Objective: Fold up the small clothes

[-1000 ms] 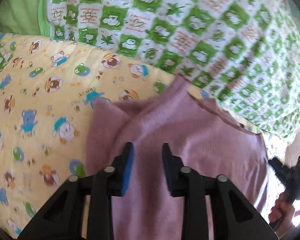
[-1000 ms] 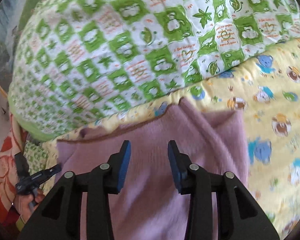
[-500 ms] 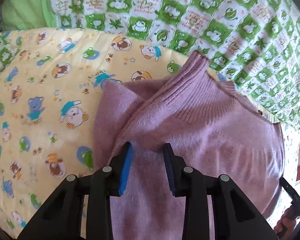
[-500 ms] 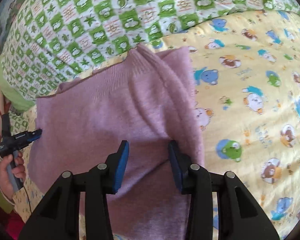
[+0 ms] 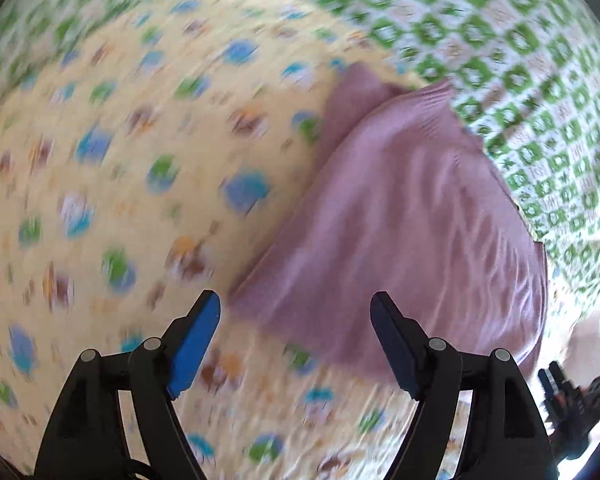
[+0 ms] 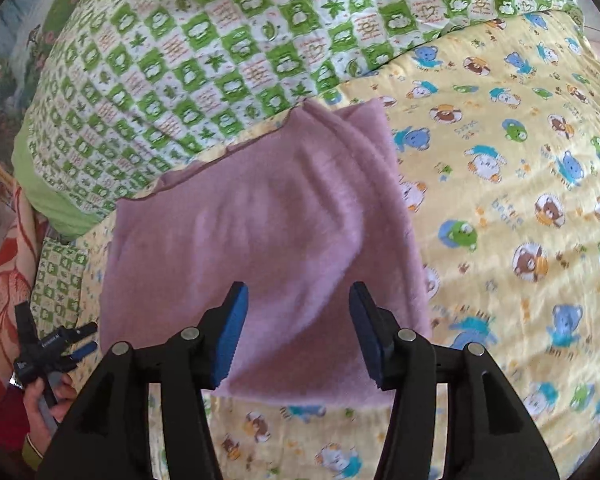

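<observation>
A mauve knit sweater (image 6: 260,232) lies folded on a yellow cartoon-print sheet (image 6: 520,200). In the left wrist view the sweater (image 5: 412,216) sits ahead and to the right, blurred by motion. My left gripper (image 5: 296,332) is open and empty, just short of the sweater's near corner. My right gripper (image 6: 298,316) is open and empty, above the sweater's near edge. The left gripper also shows at the lower left of the right wrist view (image 6: 56,344), held in a hand.
A green-and-white checked quilt (image 6: 220,40) lies bunched behind the sweater, also in the left wrist view (image 5: 520,60). A red floral cloth (image 6: 4,272) hangs at the bed's left edge. The yellow sheet (image 5: 100,160) spreads wide to the left.
Both grippers have opened wide and let go of the sweater. Both have pulled back, so its near edge now shows. The left view swings and blurs.
</observation>
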Demonstrator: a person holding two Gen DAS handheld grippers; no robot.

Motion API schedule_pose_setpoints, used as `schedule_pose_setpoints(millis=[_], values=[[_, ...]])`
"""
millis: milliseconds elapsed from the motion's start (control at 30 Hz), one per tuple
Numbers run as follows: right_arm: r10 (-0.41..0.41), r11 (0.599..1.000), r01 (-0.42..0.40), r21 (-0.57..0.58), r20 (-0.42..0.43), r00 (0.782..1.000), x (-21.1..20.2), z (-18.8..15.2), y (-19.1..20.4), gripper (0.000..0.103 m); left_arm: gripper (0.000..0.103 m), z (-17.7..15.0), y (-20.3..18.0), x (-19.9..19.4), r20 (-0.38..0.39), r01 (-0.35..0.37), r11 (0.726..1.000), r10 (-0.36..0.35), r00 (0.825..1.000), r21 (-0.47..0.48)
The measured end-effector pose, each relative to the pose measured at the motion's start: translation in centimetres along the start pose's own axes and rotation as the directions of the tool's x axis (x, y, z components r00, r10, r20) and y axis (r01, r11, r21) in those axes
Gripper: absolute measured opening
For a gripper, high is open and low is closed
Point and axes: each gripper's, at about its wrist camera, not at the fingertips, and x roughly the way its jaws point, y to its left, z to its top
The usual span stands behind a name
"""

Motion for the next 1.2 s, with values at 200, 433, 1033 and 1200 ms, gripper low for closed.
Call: schedule_pose_setpoints(millis=[200,433,1033,1200], values=[[0.037,0.999,-0.039,-0.034,-0.063,0.997,1.0,-1.9,2.7,0.054,0.078,-1.4,2.2,1.9,-0.05,0.047,0.991,-0.054,0.997,-0.127],[0.059,0.996,-0.067,-0.064,-0.109,0.992,1.8,-3.1,4.4,0.054,0.078,0.2,1.1,3.7,0.003,0.068,0.976,-0.069,0.998,-0.209],[0.067,0.996,-0.074,-0.053,-0.116,0.991,2.6,-2.1,4.2,0.055,0.018,2.0,-4.1,2.7,0.054,0.118,0.992,-0.116,0.992,-0.038],[0.082,0.994,-0.089,-0.055,-0.117,0.99,3.0,-1.4,4.5,0.055,0.017,1.2,-9.6,0.2,0.077,0.202,0.97,-0.214,0.974,0.138]])
